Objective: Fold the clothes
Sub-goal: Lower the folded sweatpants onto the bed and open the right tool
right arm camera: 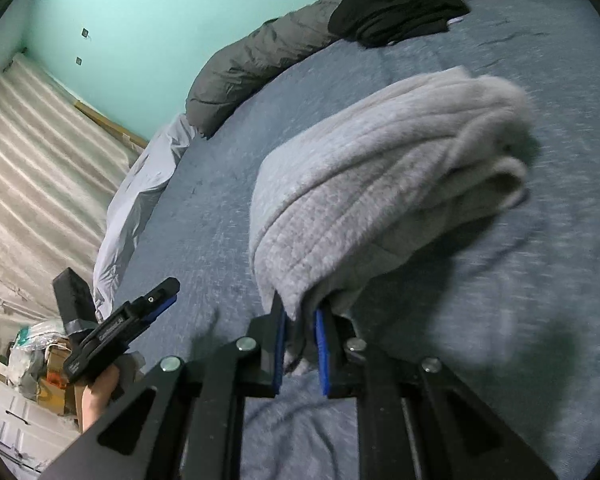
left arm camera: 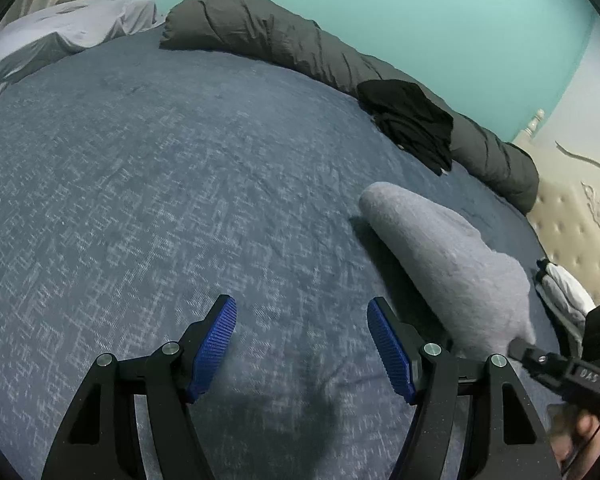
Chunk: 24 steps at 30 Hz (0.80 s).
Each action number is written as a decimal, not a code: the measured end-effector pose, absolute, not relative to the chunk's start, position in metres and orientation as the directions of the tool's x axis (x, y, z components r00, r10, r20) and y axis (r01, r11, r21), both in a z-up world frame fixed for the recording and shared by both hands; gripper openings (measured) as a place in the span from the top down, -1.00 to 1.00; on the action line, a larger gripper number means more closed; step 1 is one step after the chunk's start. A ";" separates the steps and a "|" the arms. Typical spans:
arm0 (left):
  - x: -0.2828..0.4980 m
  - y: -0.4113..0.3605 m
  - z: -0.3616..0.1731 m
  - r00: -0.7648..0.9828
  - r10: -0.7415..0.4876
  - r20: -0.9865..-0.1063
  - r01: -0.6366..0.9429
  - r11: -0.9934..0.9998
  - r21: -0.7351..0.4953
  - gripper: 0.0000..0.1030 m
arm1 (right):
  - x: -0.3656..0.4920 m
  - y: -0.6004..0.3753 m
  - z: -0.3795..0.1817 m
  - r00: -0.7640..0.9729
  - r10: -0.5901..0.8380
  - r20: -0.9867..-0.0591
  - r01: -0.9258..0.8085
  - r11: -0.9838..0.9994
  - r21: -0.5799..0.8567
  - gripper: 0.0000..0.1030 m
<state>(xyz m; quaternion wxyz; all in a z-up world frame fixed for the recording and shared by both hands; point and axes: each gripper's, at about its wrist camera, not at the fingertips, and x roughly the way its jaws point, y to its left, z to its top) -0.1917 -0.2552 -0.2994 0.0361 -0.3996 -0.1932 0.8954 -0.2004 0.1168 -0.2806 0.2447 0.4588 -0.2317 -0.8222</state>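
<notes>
A folded grey fleece garment point(right arm camera: 384, 168) is held up above the bed point(left arm camera: 160, 184) by the right gripper point(right arm camera: 302, 354). Its jaws are clamped together on the near edge of the soft cloth, and the blue pads point(right arm camera: 321, 350) are pressed against it on both sides. The rest of the bundle is seen sticking out away from the gripper, lifted off the blue bed cover, and its shadow is cast on the cover below.

The left gripper point(left arm camera: 302, 346) is held over a bare part of the bed, with its jaws wide apart and nothing between them. In the left wrist view, the grey garment point(left arm camera: 448, 264) is seen just to the right of it.

A black pile of clothes point(left arm camera: 410, 122) is laid at the far side of the bed, against a long dark grey rolled blanket point(left arm camera: 284, 46). A pale sheet point(left arm camera: 56, 36) is bunched at one corner.
</notes>
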 end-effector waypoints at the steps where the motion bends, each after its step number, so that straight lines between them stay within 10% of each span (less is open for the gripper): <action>1: -0.190 -0.253 -0.299 -0.676 0.223 -0.702 0.086 -0.923 -0.376 -0.40 | -0.196 0.126 -0.279 -0.462 -0.609 -0.645 0.187 -0.778 0.600 0.77; 24: -0.212 -0.127 -0.307 -0.549 0.428 -0.718 -0.157 -0.896 -0.414 -0.40 | -0.173 0.273 -0.313 -0.448 -0.439 -0.779 -0.030 -0.863 0.504 0.83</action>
